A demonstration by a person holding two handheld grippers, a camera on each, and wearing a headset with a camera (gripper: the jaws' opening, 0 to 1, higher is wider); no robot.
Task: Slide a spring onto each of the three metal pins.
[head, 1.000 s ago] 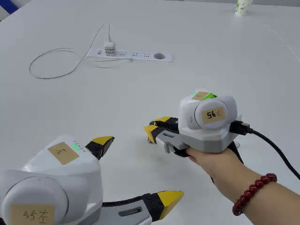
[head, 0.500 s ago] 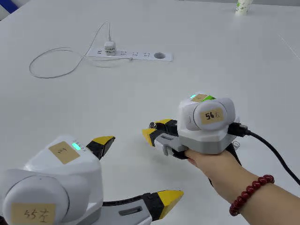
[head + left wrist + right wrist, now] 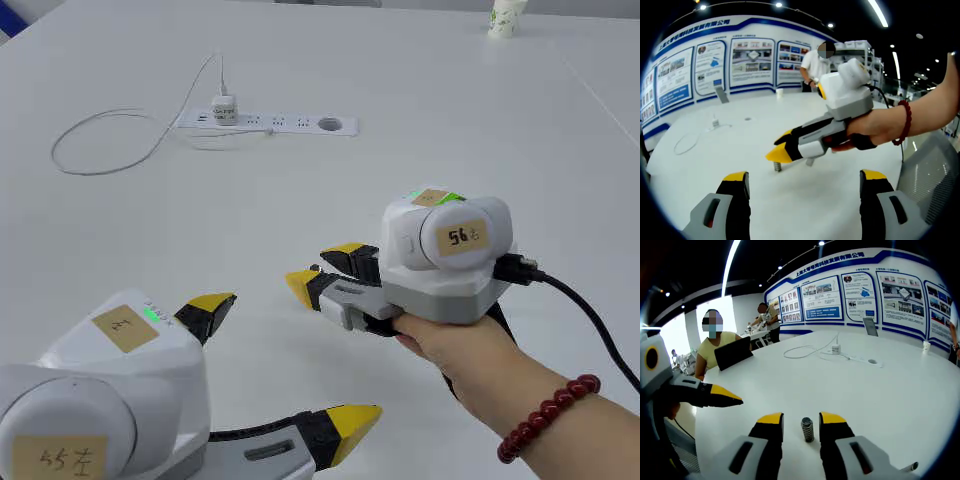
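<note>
A dark spring (image 3: 807, 429) stands upright on a pin on the white table (image 3: 900, 405), in the gap between my right gripper's (image 3: 801, 419) yellow-tipped jaws, which do not touch it. The same spring (image 3: 777, 166) sits under the right gripper's tips (image 3: 776, 154) in the left gripper view, with a short metal pin (image 3: 809, 162) beside it. Another pin (image 3: 910, 467) lies at the lower right. In the head view the right gripper (image 3: 320, 268) is open at mid-table. My left gripper (image 3: 285, 360) hangs wide open at the lower left, holding nothing, as the left gripper view (image 3: 804, 179) confirms.
A white power strip (image 3: 265, 123) with a looping cable (image 3: 100, 140) lies at the far left of the table. A paper cup (image 3: 505, 18) stands at the far right. A person sits behind a laptop (image 3: 732, 352) at the table's far side.
The right gripper's jaws have spread apart and its tips now sit a little higher and further left. The left gripper has stayed put.
</note>
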